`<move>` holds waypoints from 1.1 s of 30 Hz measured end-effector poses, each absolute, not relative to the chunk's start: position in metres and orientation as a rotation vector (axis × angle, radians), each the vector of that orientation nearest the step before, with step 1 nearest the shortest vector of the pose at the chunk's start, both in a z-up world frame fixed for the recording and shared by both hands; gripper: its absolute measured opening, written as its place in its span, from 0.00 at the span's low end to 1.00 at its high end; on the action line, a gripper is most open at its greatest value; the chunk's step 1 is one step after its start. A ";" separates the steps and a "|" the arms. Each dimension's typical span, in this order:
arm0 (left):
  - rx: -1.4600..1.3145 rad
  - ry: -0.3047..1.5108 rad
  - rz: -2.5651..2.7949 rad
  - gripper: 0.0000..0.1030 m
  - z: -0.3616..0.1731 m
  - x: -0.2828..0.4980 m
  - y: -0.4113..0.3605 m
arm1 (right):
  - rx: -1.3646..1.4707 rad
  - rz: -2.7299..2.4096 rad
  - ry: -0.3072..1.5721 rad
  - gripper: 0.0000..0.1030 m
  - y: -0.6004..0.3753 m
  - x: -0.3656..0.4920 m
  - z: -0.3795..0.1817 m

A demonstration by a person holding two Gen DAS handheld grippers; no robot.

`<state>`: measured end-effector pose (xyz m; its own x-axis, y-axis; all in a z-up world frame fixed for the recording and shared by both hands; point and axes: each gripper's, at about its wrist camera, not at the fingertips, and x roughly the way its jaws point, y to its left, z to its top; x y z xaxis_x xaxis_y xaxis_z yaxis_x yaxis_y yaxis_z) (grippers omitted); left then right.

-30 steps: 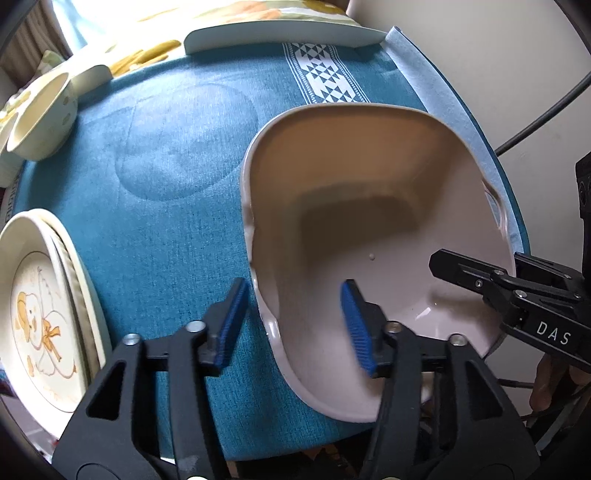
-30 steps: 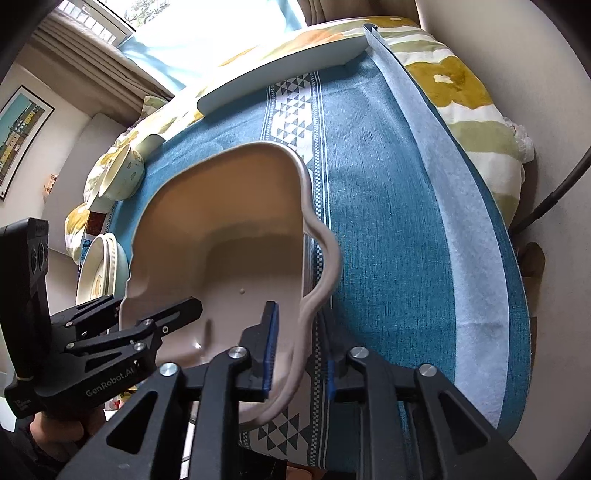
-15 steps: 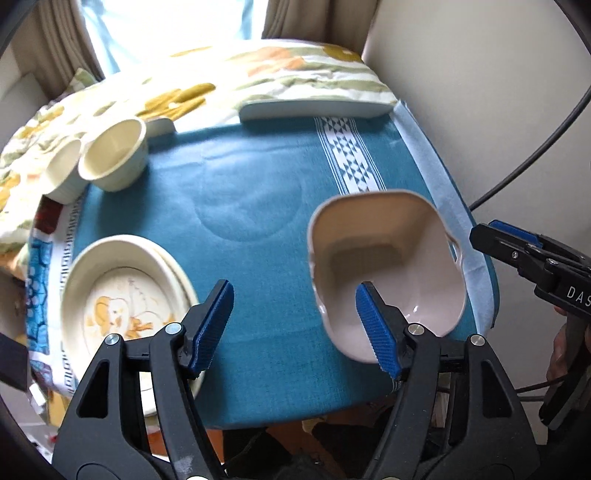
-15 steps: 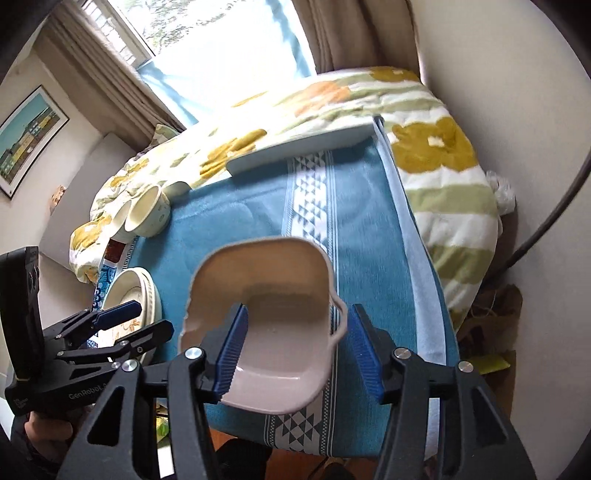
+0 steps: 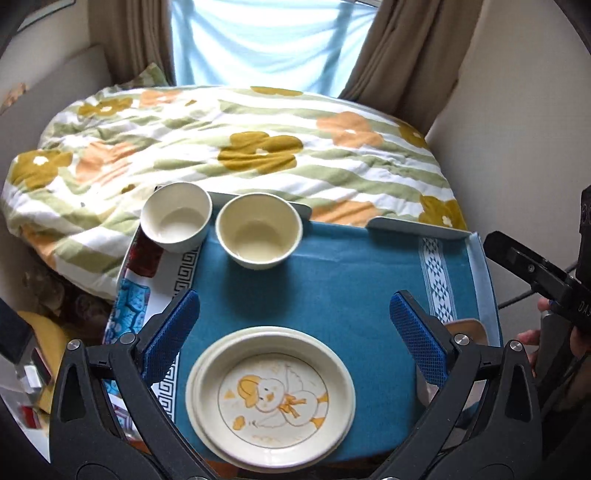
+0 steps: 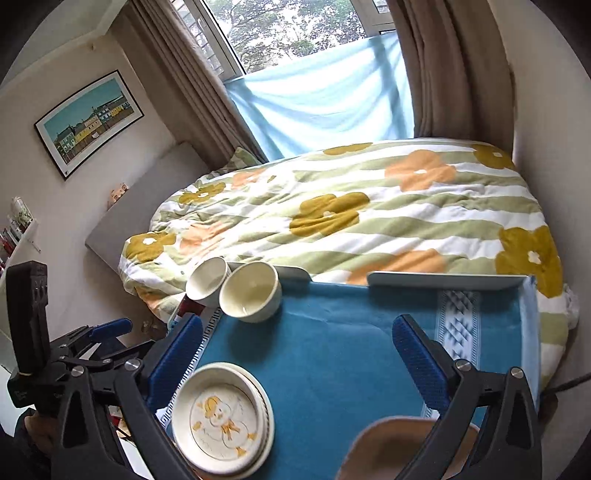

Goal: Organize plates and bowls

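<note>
Two cream bowls [image 5: 258, 236] at table's far-left edge; plate stack [image 5: 271, 395] near edge; blue middle bare. My left tongs [image 5: 295, 332] and right tongs [image 6: 297, 354] opening, empty. Beige dish [image 6: 391, 446] clear only from right.

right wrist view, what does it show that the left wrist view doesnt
Only the right wrist view: the framed picture on the wall, trees outside the window, and much of the beige dish.

Only the left wrist view: the patterned cloth at the table's left edge, seen more fully.

Both: two cream bowls, the duck plates, the blue cloth and the floral duvet.
</note>
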<state>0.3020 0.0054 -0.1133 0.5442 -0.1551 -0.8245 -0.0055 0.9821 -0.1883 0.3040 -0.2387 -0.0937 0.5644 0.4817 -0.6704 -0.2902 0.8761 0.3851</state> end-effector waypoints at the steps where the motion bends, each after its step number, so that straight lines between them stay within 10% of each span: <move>1: -0.205 1.007 -0.089 0.99 -0.118 0.313 0.018 | 0.226 0.465 0.898 0.99 -0.226 0.316 -0.097; 8: -0.395 1.145 -0.115 0.98 -0.180 0.389 0.082 | 0.188 0.423 1.101 0.99 -0.162 0.388 -0.148; 12: -0.450 1.246 -0.162 0.71 -0.225 0.418 0.092 | 0.210 0.409 1.189 0.98 -0.142 0.413 -0.187; 24: -0.468 1.341 -0.204 0.20 -0.287 0.450 0.096 | 0.247 0.383 1.309 0.41 -0.111 0.434 -0.242; 28: -0.461 1.331 -0.200 0.17 -0.291 0.453 0.099 | 0.250 0.404 1.330 0.20 -0.102 0.435 -0.253; 33: -0.416 1.323 -0.193 0.17 -0.289 0.453 0.096 | 0.236 0.385 1.320 0.18 -0.098 0.434 -0.253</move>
<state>0.4535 0.0957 -0.2891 0.2430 -0.3686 -0.8973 -0.0976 0.9110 -0.4007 0.4343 -0.0980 -0.2531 0.1988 0.4035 -0.8931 -0.1395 0.9137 0.3817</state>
